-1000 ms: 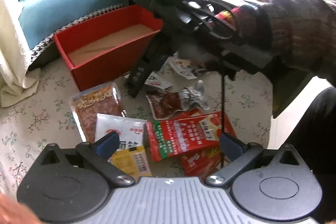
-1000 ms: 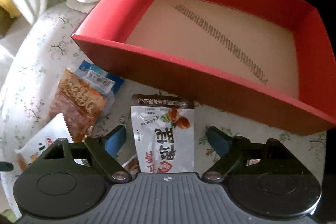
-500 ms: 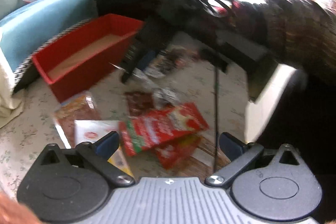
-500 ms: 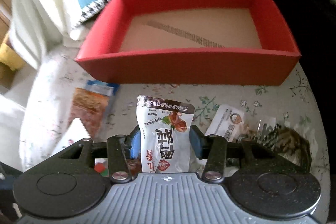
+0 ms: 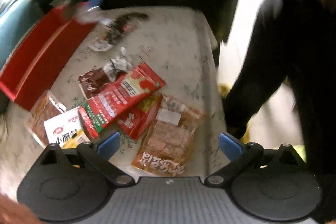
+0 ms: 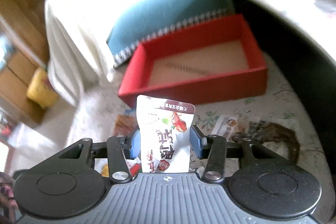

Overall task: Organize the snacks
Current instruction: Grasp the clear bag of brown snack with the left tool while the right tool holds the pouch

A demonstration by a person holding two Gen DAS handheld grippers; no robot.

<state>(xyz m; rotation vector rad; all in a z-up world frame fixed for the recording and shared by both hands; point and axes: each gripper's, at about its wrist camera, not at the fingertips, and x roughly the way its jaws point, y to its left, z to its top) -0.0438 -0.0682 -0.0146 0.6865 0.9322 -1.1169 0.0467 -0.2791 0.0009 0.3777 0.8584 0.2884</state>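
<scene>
1. Left wrist view: the left tongs (image 5: pixel 169 145) hang spread wide over the flowered tabletop (image 5: pixel 178 39) with nothing between their blue pads. Below them lies the heap of snacks not yet sorted: a long red packet (image 5: pixel 121 98) across a smaller red one (image 5: pixel 139 119), an orange clear-wrapped pack (image 5: pixel 168 140) just in front of the tongs, a white-and-yellow pack (image 5: pixel 65 129) and another orange one (image 5: pixel 45 112) to the left, a dark pouch (image 5: pixel 94 82) behind. The red box (image 5: pixel 40 56) sits at the far left, beside the heap. The right tongs show only as a blur above the box.

2. Right wrist view: the right tongs (image 6: pixel 166 143) are clamped on a white pouch (image 6: pixel 166 135), which stands upright between the pads, lifted clear of the tabletop. The red box (image 6: pixel 195 85) lies ahead and a little right, and as far as its floor shows, nothing is in it. I'd judge the sorting barely begun: this pouch looks like the first on its way in, and everything else is left.
</scene>
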